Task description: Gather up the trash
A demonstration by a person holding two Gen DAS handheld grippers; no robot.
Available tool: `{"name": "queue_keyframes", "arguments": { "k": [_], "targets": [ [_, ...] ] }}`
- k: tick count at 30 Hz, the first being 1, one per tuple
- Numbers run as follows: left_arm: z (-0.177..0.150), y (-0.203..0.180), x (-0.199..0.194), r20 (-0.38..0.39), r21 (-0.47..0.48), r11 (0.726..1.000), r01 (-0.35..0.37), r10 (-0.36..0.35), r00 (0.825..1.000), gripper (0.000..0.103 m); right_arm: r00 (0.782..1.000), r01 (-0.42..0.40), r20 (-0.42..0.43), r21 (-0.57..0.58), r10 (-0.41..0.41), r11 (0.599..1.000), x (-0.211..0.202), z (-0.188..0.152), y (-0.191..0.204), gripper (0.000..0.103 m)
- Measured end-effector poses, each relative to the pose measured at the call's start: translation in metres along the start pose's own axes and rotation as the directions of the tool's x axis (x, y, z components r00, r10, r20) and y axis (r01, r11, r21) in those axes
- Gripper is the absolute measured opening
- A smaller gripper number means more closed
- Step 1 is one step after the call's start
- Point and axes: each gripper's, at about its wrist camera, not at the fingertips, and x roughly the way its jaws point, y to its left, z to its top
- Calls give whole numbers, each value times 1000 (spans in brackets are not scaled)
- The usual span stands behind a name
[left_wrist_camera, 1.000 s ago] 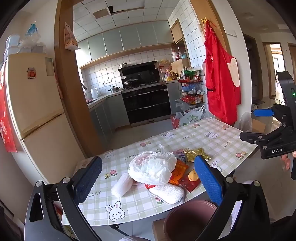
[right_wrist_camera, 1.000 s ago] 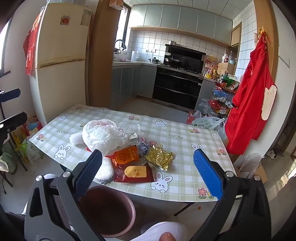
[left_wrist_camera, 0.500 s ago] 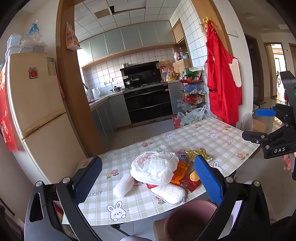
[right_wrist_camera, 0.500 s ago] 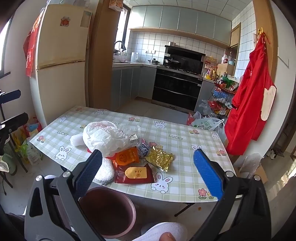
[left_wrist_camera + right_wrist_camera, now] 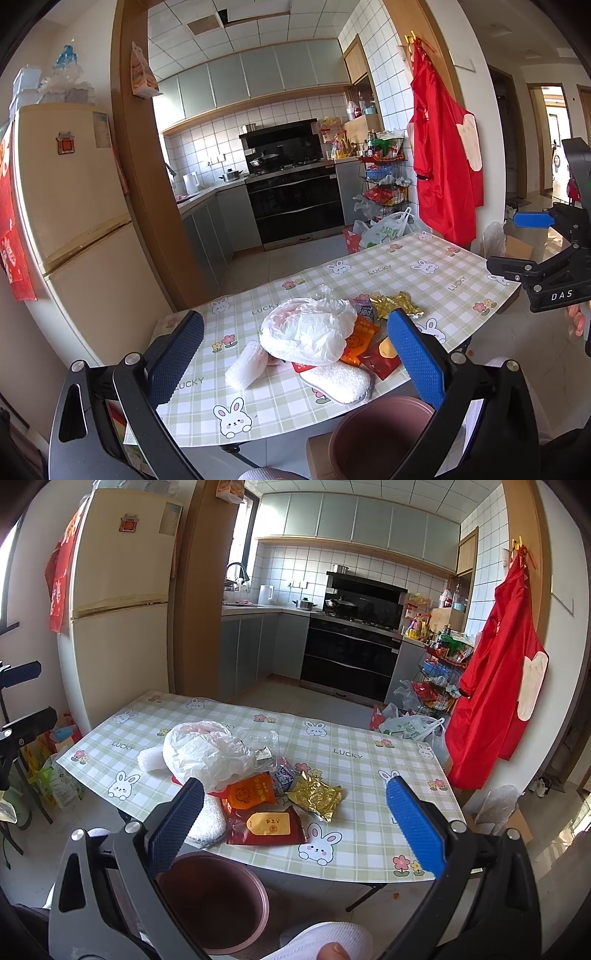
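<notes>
Trash lies heaped near the front edge of a checked table (image 5: 436, 269) (image 5: 369, 760): a crumpled white plastic bag (image 5: 306, 328) (image 5: 207, 751), an orange wrapper (image 5: 356, 339) (image 5: 251, 794), a dark red packet (image 5: 382, 356) (image 5: 266, 825), a gold foil wrapper (image 5: 397, 304) (image 5: 316, 797), a white foam roll (image 5: 245, 365) (image 5: 149, 758) and a white pad (image 5: 338, 380) (image 5: 208, 821). A brown bin (image 5: 376, 439) (image 5: 218, 901) stands below the table's edge. My left gripper (image 5: 295, 362) and right gripper (image 5: 295, 827) hover open in front of the heap, touching nothing.
A cream fridge (image 5: 70, 236) (image 5: 122, 602) stands left of the table, with a wooden pillar (image 5: 144, 177) beside it. A red apron (image 5: 443, 166) (image 5: 495, 686) hangs on the right wall. Kitchen counters and an oven (image 5: 351, 653) lie beyond. A white-slippered foot (image 5: 317, 941) is beside the bin.
Both views have shifted only slightly; the trash heap sits marginally closer and more central. Nothing was taken hold of, and both grippers stayed open.
</notes>
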Motion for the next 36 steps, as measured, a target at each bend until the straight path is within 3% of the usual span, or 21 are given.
{"name": "queue_keyframes", "arguments": {
  "k": [36],
  "targets": [
    [-10, -8, 4, -11, -1, 1000, -4, 4, 1000, 98, 1000, -4, -2, 4, 4, 1000, 3, -4, 2, 97]
  ]
}}
